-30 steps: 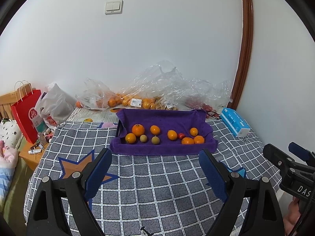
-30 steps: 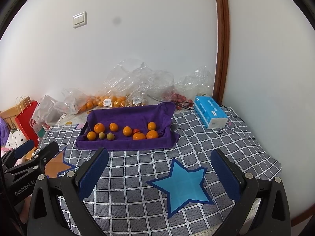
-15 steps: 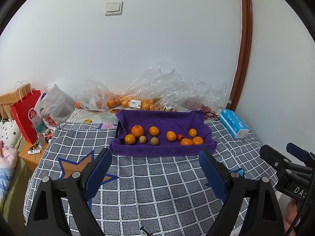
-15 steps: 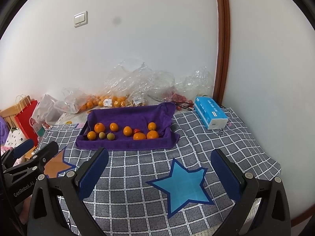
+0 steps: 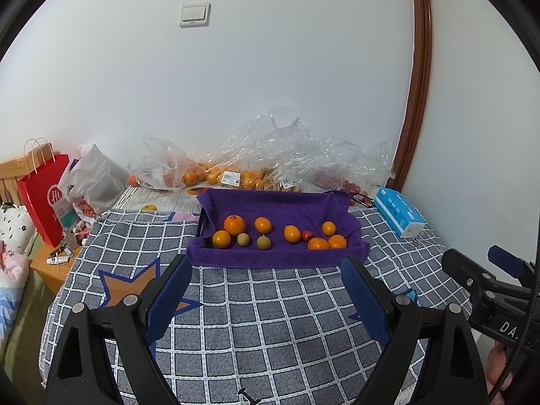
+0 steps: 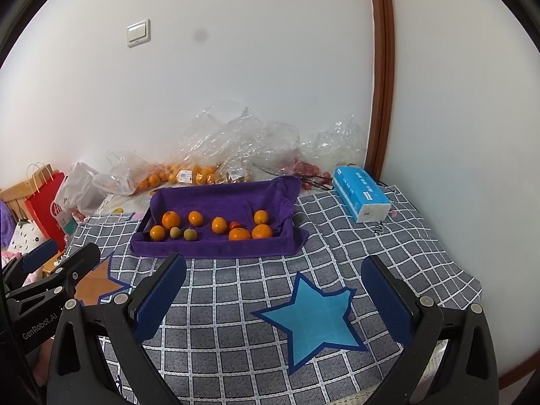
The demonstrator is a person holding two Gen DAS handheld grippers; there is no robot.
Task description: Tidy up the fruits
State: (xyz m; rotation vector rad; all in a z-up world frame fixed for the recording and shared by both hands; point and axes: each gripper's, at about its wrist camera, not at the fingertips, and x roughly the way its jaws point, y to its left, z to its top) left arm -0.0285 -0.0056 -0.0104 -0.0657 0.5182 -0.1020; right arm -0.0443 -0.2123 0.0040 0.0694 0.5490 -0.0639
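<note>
A tray lined with a purple towel (image 5: pixel 270 256) (image 6: pixel 216 246) sits at the far middle of the checked bedspread. In it lie several oranges, such as the biggest one (image 5: pixel 234 224) (image 6: pixel 170 219), two small greenish-brown fruits (image 5: pixel 263 242) (image 6: pixel 190 234) and one small red fruit (image 5: pixel 306 235) (image 6: pixel 235 225). My left gripper (image 5: pixel 266 298) is open and empty, well short of the tray. My right gripper (image 6: pixel 275 298) is open and empty, also short of the tray, above a blue star patch (image 6: pixel 314 317).
Clear plastic bags (image 5: pixel 270 155) with more oranges lie against the wall behind the tray. A blue tissue pack (image 5: pixel 398 216) (image 6: pixel 361 195) lies at the right. A red paper bag (image 5: pixel 44 199) and a wooden nightstand (image 5: pixel 50 270) stand at the left bed edge.
Both views have drifted very slightly; the tray and fruits have not moved. Both grippers stay open.
</note>
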